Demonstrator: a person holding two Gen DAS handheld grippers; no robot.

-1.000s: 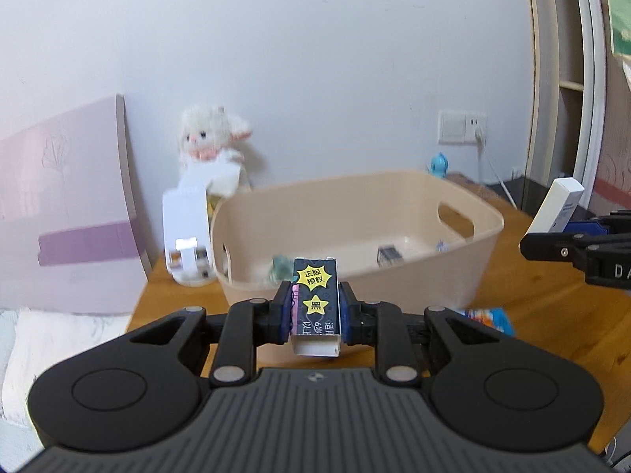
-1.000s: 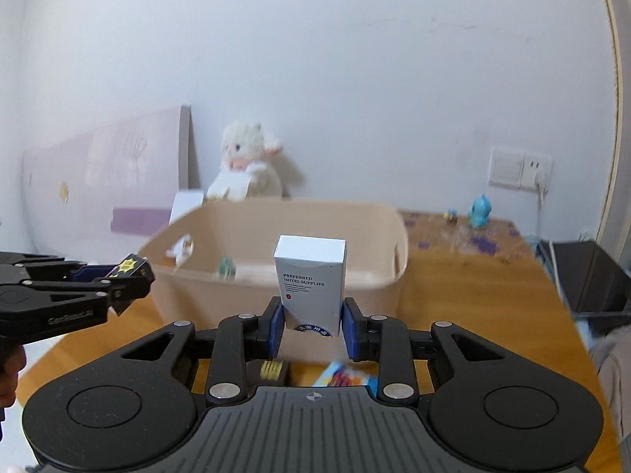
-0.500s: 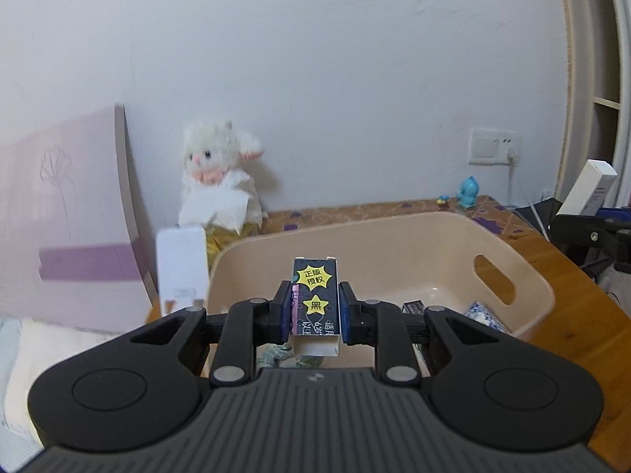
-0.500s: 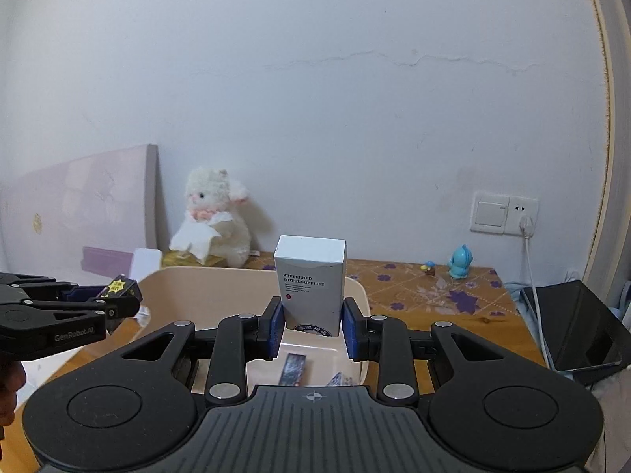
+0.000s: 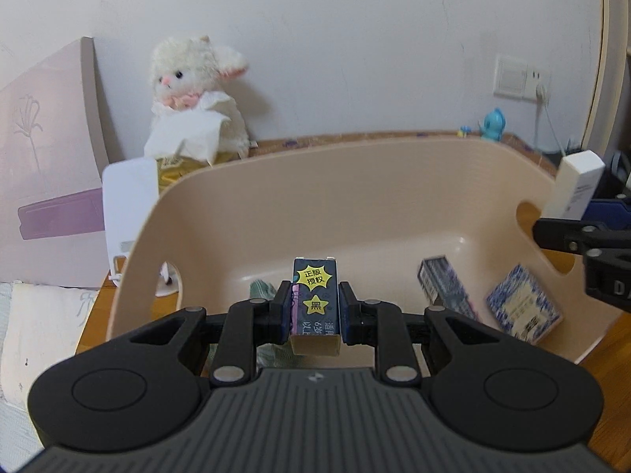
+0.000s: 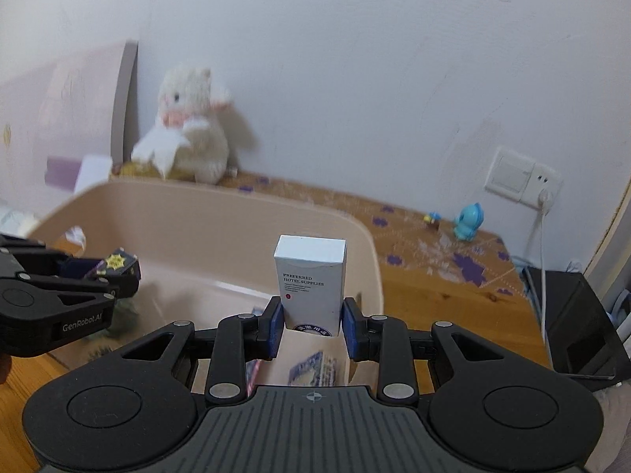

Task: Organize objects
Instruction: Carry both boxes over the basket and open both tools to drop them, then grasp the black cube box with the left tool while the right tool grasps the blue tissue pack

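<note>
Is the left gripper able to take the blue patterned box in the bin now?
Probably not yet: the left gripper is already shut on the dark starred box. The blue patterned box lies uncovered in the beige bin.

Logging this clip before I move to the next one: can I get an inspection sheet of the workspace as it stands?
Surface: wooden table, purple-patterned mat at the back.
Job's things: beige bin holding a dark box and a blue patterned box; star-sticker box; white hotel-supplies box.
Clutter: plush sheep, blue figurine, white stand.
Grippers: left hand-held gripper shut on star-sticker box; right hand-held gripper shut on white hotel-supplies box, both over the bin.
Cables: white cord from wall socket.
Surroundings: white wall, pink board.
</note>
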